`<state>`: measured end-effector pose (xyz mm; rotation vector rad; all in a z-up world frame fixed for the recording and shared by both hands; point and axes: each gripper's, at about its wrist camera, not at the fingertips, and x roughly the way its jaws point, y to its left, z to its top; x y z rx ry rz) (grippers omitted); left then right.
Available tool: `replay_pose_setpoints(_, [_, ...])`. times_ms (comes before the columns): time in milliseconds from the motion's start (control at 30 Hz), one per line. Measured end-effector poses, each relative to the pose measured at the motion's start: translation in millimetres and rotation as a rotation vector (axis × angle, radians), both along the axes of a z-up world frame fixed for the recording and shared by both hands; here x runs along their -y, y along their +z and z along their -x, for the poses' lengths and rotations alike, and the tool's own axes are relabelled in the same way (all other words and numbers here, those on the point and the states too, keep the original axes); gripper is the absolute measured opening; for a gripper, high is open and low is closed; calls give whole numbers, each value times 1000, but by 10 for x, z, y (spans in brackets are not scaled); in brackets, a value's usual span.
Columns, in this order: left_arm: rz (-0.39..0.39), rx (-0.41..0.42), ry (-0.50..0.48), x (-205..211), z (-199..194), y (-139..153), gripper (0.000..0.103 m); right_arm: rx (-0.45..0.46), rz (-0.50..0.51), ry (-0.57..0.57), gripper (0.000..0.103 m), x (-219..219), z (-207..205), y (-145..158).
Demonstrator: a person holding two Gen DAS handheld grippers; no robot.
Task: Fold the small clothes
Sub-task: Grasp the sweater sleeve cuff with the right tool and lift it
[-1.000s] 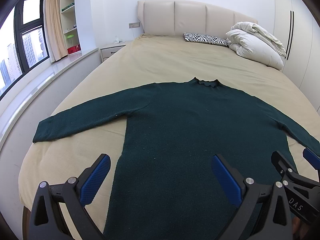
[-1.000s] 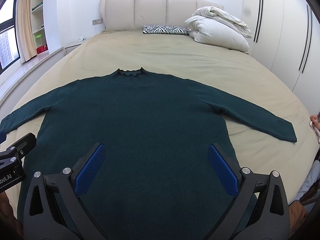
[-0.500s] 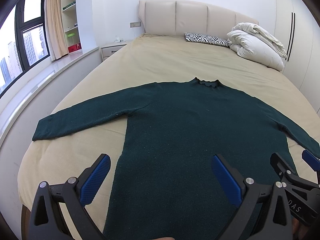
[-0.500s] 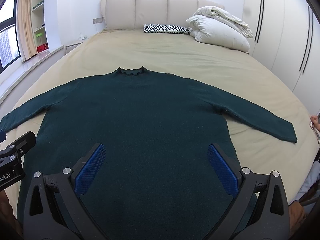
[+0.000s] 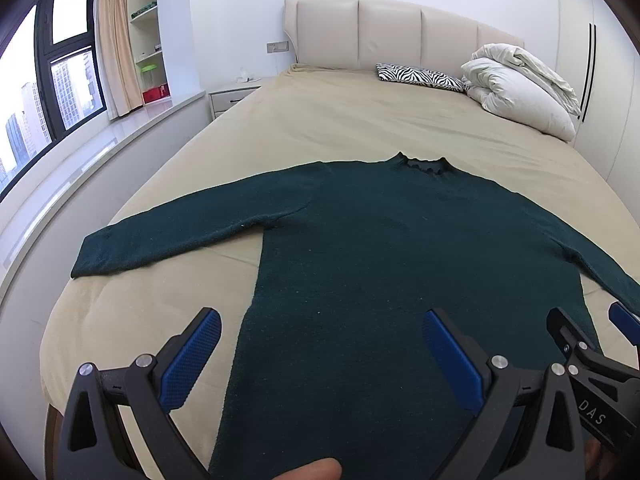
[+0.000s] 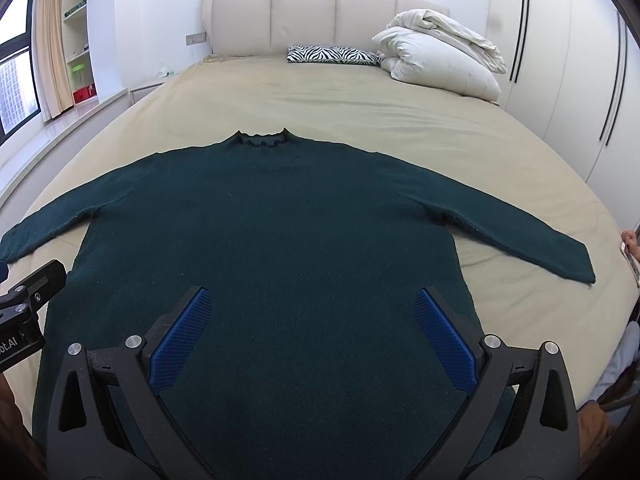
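A dark green long-sleeved sweater lies flat on the beige bed, collar toward the headboard, both sleeves spread out; it also shows in the right wrist view. My left gripper is open and empty, above the sweater's lower left part near its side edge. My right gripper is open and empty, above the lower middle of the sweater. The right gripper's fingers show at the right edge of the left wrist view. The sweater's hem is hidden below both views.
A zebra-print pillow and a folded white duvet lie by the headboard. A window ledge and nightstand run along the bed's left side. Wardrobe doors stand on the right. A person's hand shows at the right edge.
Both grippers have drifted very slightly; the sweater has not moved. A fingertip now shows at the bottom of the left wrist view.
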<state>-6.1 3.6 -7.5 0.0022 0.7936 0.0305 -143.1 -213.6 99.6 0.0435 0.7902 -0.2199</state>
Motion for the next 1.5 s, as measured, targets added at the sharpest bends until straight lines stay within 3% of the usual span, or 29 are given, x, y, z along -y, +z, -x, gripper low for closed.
replay_pose_setpoints(233, [-19, 30, -1, 8, 37, -7, 103, -12, -28, 2, 103, 66, -17, -52])
replay_pose_setpoints(400, [-7, 59, -5, -32, 40, -20, 103, -26, -162, -17, 103, 462, -70, -89])
replay_pose_setpoints(533, [29, 8, -55, -21, -75, -100, 103, 11, -383, -132, 103, 1348, -42, -118])
replay_pose_setpoints(733, [105, 16, -68, 30, -235, -188, 103, 127, -799, -499, 103, 3260, 377, -487])
replay_pose_setpoints(800, [121, -2, -62, 74, -310, -224, 103, 178, -877, -598, 99, 3753, 558, -609])
replay_pose_setpoints(900, [88, -127, -54, 216, -515, -341, 103, 212, -955, -719, 84, 4311, 765, -811])
replay_pose_setpoints(1000, [142, -134, -48, 276, -616, -396, 103, 207, -1019, -803, 73, 4650, 830, -1033])
replay_pose_setpoints(1200, [237, -156, -129, 461, -795, -478, 103, 264, -1029, -792, 70, 5034, 610, -1241])
replay_pose_setpoints(1300, [333, -179, -152, 454, -893, -527, 98, 289, -1036, -795, 60, 5306, 482, -1307])
replay_pose_setpoints(1367, [386, -198, -162, 449, -971, -561, 91, 265, -1004, -823, 30, 5442, 367, -1353])
replay_pose_setpoints(1500, [478, -217, -189, 433, -1101, -581, 81, 201, -880, -795, 9, 5551, -30, -1180])
